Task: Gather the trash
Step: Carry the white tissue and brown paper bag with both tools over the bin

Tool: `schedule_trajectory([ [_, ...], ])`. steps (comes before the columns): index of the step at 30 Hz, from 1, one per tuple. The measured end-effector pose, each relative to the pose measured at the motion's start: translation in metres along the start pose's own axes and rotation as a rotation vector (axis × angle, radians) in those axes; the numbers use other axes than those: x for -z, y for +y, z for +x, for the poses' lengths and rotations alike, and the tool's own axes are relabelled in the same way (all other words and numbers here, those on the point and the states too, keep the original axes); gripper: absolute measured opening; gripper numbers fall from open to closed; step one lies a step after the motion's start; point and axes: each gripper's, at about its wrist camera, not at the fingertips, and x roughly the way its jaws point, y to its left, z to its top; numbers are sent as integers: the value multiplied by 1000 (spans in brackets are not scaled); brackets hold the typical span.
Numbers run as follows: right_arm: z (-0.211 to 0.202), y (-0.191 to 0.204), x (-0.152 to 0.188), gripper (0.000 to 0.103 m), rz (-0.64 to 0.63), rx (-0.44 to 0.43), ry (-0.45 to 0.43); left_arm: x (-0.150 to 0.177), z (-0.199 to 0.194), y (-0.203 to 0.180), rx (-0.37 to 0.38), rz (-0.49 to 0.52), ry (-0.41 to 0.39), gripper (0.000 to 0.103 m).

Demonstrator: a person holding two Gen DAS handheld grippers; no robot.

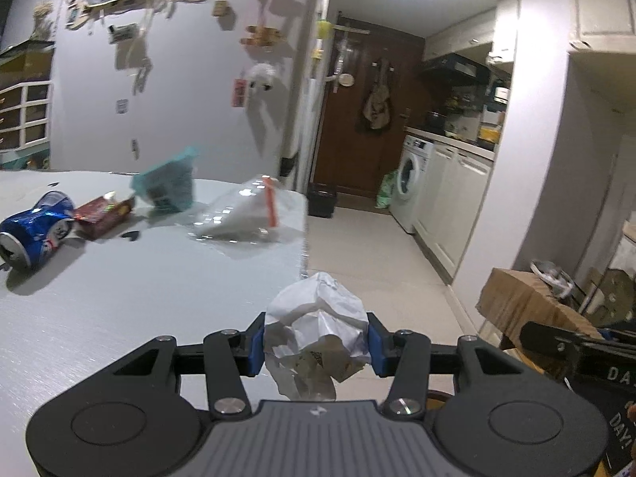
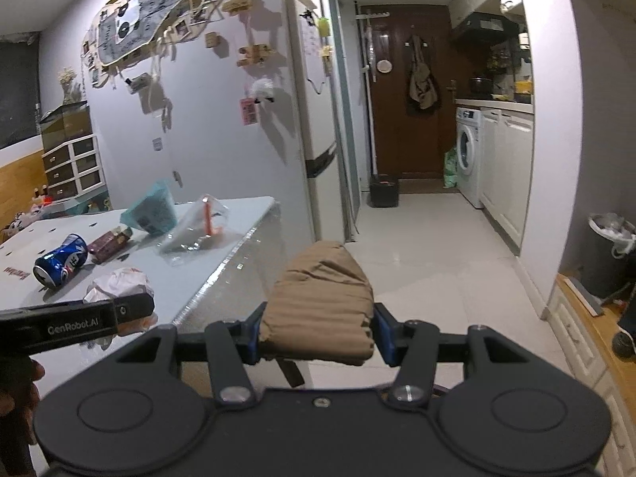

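Note:
My left gripper [image 1: 316, 344] is shut on a crumpled white paper wrapper [image 1: 318, 318], held above the white table's [image 1: 139, 298] right edge; the wrapper also shows in the right wrist view [image 2: 119, 282]. My right gripper [image 2: 318, 328] is shut on the folded rim of a brown paper bag [image 2: 322, 302], held beside the table over the floor; the bag also shows in the left wrist view [image 1: 520, 298]. On the table lie a crushed blue can [image 1: 35, 230], a dark red packet [image 1: 103, 214], a teal bag [image 1: 167, 187] and a clear plastic bag with an orange strip [image 1: 246, 218].
A fridge [image 2: 310, 99] stands behind the table. A black bin [image 2: 383, 190] sits by the brown door, a washing machine [image 2: 469, 155] and cabinets along the right. A lined dark bin [image 2: 608, 254] stands at the far right.

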Motion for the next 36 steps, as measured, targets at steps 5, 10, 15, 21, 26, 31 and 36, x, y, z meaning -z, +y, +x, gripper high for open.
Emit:
schedule_trajectory([
  [5,-14,-23,11,54,25,19,6,8,-6,-27,24,36,9,50],
  [10,-25,-42,22,54,55,41,5,20,-9,-54,46,79,28,50],
  [15,-31,-61,35,54,79,60,17,31,-7,-78,75,111,51,50],
  [21,-33,-84,55,54,104,84,47,43,8,-103,111,137,99,50],
  [26,-28,-102,71,54,128,107,83,59,30,-117,130,151,158,50],
  [31,-15,-117,89,54,147,124,138,80,59,-122,130,155,241,50],
  [36,8,-122,108,54,155,124,214,100,92,-117,121,151,327,50],
])
